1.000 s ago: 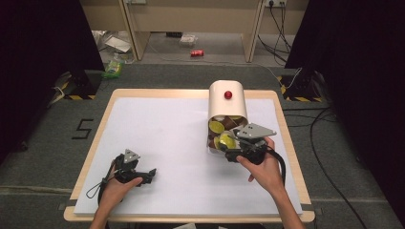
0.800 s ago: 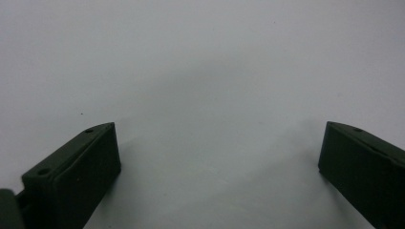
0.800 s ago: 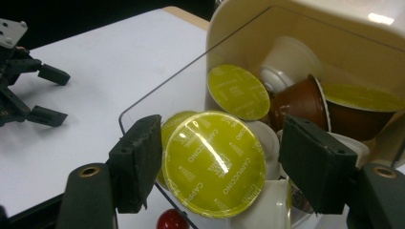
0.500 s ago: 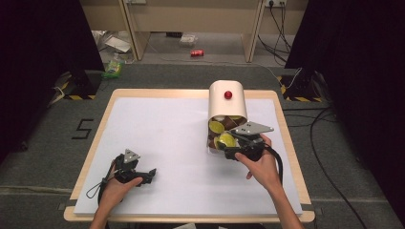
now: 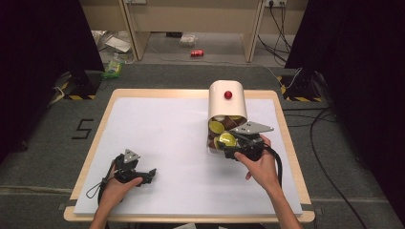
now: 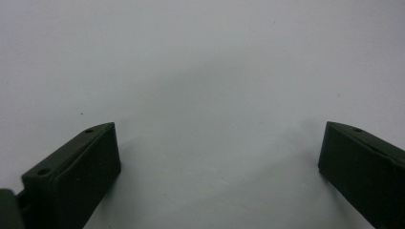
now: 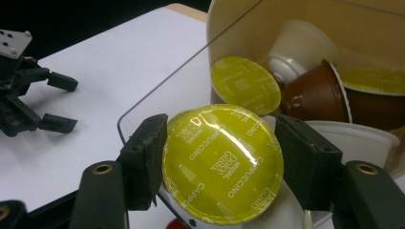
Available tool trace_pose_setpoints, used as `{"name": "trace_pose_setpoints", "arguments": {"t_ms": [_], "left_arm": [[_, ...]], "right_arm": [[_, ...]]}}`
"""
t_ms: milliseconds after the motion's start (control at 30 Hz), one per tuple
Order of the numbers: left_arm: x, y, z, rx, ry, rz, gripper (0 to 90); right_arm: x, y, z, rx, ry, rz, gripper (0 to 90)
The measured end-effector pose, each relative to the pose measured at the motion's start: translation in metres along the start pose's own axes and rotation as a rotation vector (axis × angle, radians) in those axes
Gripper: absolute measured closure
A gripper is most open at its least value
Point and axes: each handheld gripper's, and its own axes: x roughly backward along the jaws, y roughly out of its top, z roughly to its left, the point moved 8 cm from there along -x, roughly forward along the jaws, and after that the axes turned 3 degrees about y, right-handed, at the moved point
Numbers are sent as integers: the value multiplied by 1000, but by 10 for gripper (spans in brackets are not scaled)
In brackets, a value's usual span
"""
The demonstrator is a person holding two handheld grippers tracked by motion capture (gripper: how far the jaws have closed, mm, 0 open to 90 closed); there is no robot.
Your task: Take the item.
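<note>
A cream canister [image 5: 227, 102] with a red knob [image 5: 228, 95] lies on its side, its open mouth facing the person. Coffee capsules fill it: a yellow-lidded one [image 7: 245, 85], a brown one [image 7: 315, 98] and a white one [image 7: 298, 52]. At the mouth, my right gripper [image 7: 224, 131] has just been closing and is shut on a yellow-lidded cappuccino capsule [image 7: 222, 162], one pad on each side of its rim. From above, that capsule [image 5: 227, 140] sits just ahead of my right gripper [image 5: 228, 147]. My left gripper [image 5: 152, 175] rests on the white sheet, jaws wide open with nothing between them [image 6: 219, 143].
A white sheet [image 5: 167, 129] covers the wooden table [image 5: 95, 124]. The canister's clear lid edge [image 7: 143, 102] juts out toward the left gripper [image 7: 61, 102]. Cables [image 5: 315, 143] trail on the floor to the right, past the table edge.
Both hands have kept their places. The right gripper stays at the canister's mouth with the yellow capsule between its jaws.
</note>
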Motion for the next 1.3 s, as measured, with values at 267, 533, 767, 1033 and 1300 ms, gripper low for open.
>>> {"name": "trace_pose_setpoints", "arguments": {"t_ms": [267,533,767,1033,1300], "left_arm": [[0,0,0,0,0,0,0],[0,0,0,1,-1,0,0],[0,0,0,1,-1,0,0],[0,0,0,1,-1,0,0],[0,0,0,0,-1,0,0]], "right_arm": [[12,7,-1,10,-8,-31,383],[20,9,-6,11,-8,-47,384],[34,10,-12,10,-17,-66,384],[58,13,-22,-4,-36,-107,384],[73,8,-40,-23,-88,-120,384]]}}
